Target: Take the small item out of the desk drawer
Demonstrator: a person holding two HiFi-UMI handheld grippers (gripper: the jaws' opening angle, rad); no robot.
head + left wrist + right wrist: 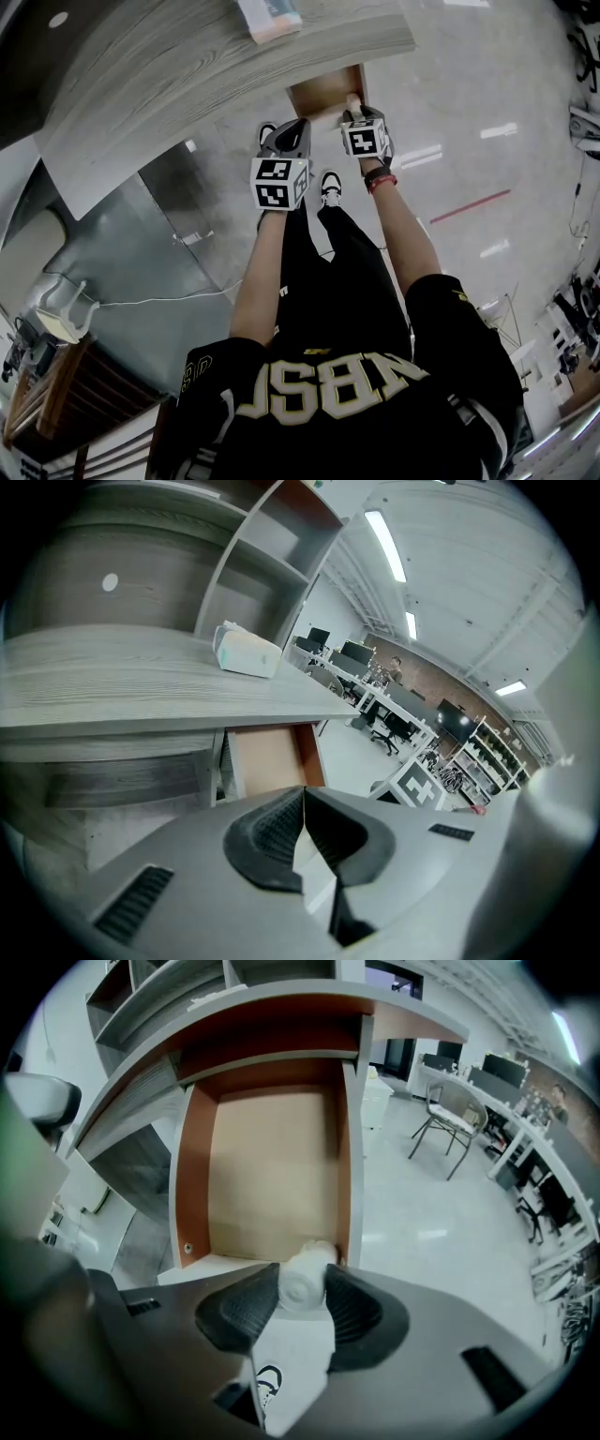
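Pale glossy floor (469, 112) beneath grey wood-grain desk (187, 75). Right gripper (302, 1290): clamped on small white cylindrical roll (305, 1274), at front-right corner of open brown wooden drawer (197, 1176). Left gripper (302, 794): jaws together, empty. Step: grasp made, lift due. Next move likely straight up, clear of the right drawer wall; the desk edge overhangs the drawer's rear, with open room toward the person.

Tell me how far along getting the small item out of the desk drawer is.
Done: the drawer stands open. In hand: the right gripper has its jaws closed on the small white roll at the drawer's near right corner, not yet lifted out. Left: raise it clear of the drawer. The left gripper is empty, jaws together.
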